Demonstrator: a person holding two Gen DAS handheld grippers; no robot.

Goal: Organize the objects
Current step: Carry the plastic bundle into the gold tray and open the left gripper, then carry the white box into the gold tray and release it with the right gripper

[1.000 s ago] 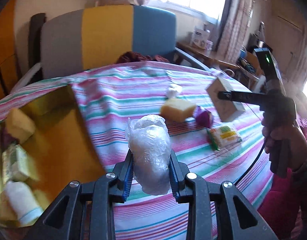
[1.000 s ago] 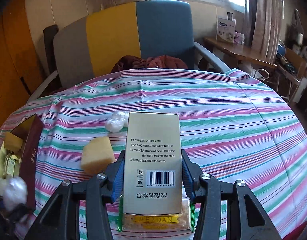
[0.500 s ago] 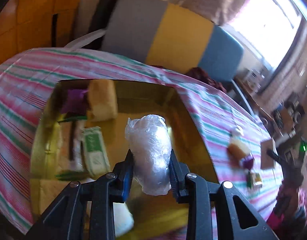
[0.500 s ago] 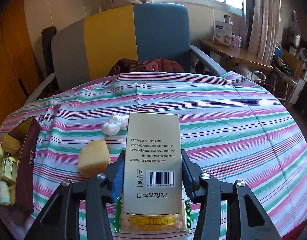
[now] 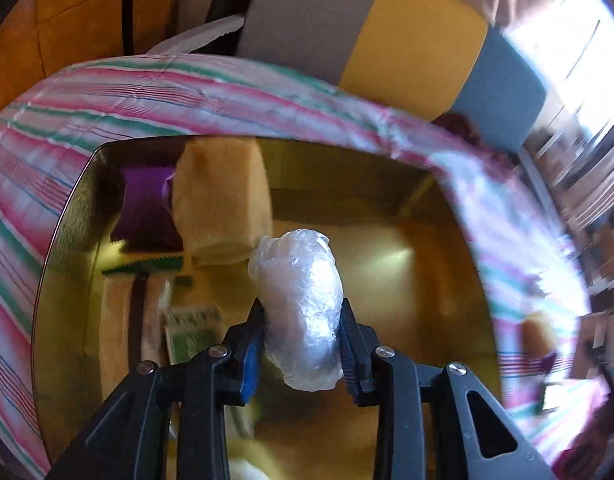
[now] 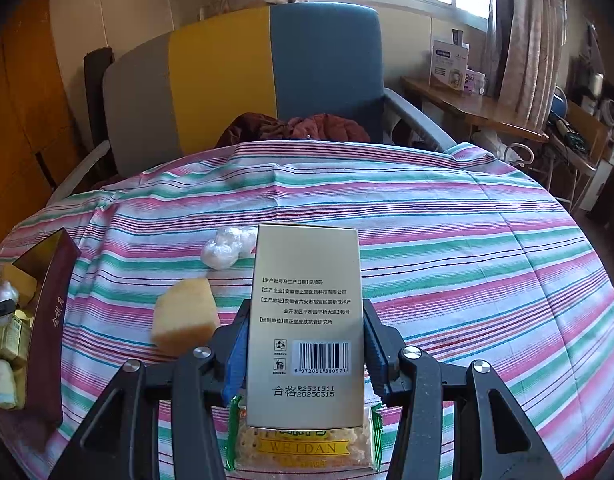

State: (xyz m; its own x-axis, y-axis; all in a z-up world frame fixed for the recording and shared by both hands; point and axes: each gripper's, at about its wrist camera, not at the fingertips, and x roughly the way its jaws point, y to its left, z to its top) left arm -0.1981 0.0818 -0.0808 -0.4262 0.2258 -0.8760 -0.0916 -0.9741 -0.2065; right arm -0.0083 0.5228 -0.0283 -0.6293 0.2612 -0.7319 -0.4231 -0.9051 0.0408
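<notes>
- Hanging over the open gold-lined box (image 5: 435, 280), the crumpled plastic bag (image 5: 297, 312) is being carried in as one more thing to put away; I judge this to be the dropping-off step of the tidying.
- The left tongs (image 5: 301, 344) are clamping the bag by its middle, with its top bulging out above the pads and its tail drooping below them.
- Directly beneath the bag the box floor is lying bare; a yellow sponge (image 5: 223, 200), a purple packet (image 5: 147, 208) and a green packet (image 5: 191, 332) are sitting further left inside.
- Next, the move is calling for lowering into that bare patch and then letting the tongs part.
- Meanwhile the right tongs (image 6: 305, 354) are gripping an upright gold carton (image 6: 307, 320) above a cracker packet (image 6: 303, 448) on the striped counter (image 6: 467, 260), waiting its turn.
- Another sponge (image 6: 185, 316) and a small bag wad (image 6: 227, 248) are lying on the counter, not yet boxed.
</notes>
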